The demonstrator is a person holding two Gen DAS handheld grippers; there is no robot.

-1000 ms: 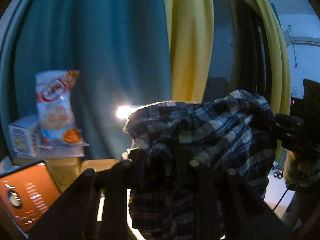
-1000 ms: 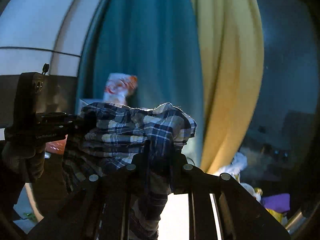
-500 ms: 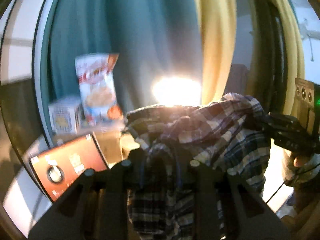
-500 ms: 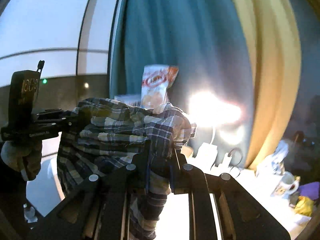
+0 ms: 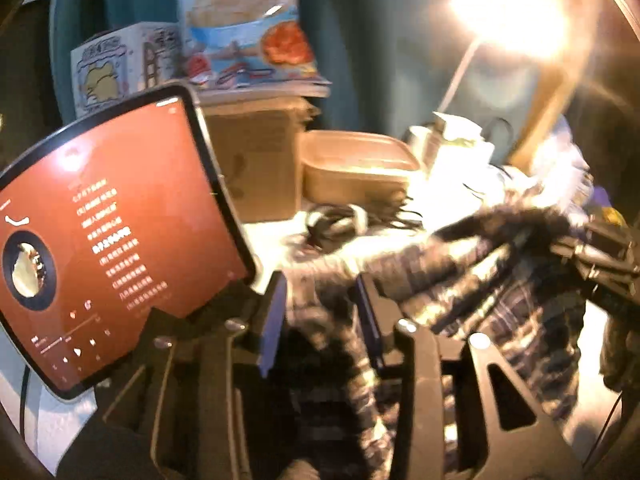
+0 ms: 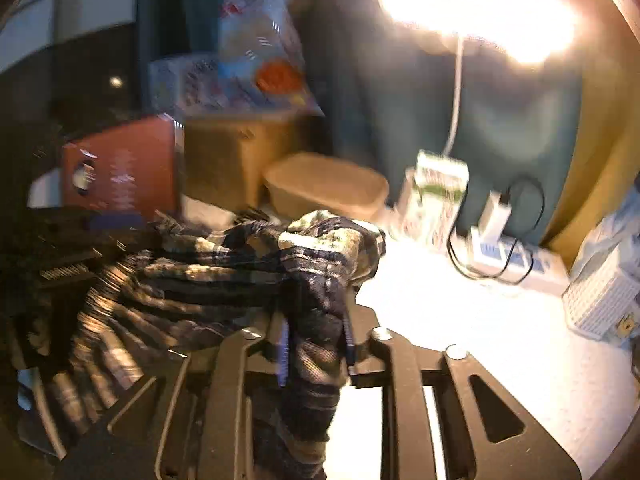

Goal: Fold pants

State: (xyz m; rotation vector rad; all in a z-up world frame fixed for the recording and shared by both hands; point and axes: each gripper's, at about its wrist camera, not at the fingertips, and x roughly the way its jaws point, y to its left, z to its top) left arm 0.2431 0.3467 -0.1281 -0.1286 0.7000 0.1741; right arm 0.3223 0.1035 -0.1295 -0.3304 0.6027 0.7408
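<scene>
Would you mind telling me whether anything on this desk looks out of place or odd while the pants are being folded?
The white desk is cluttered: a tablet leans close beside the plaid pants, with tangled dark cords just behind them. A snack bag sits atop a cardboard box. Nothing looks spilled or damaged.

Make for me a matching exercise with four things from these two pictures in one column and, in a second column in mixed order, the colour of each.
Things:
1. tablet screen
2. pants
3. lidded container
4. curtain

Colours:
a. teal
b. beige
c. orange-red
d. dark plaid with pale stripes

Pairs: 1-c, 2-d, 3-b, 4-a
</scene>
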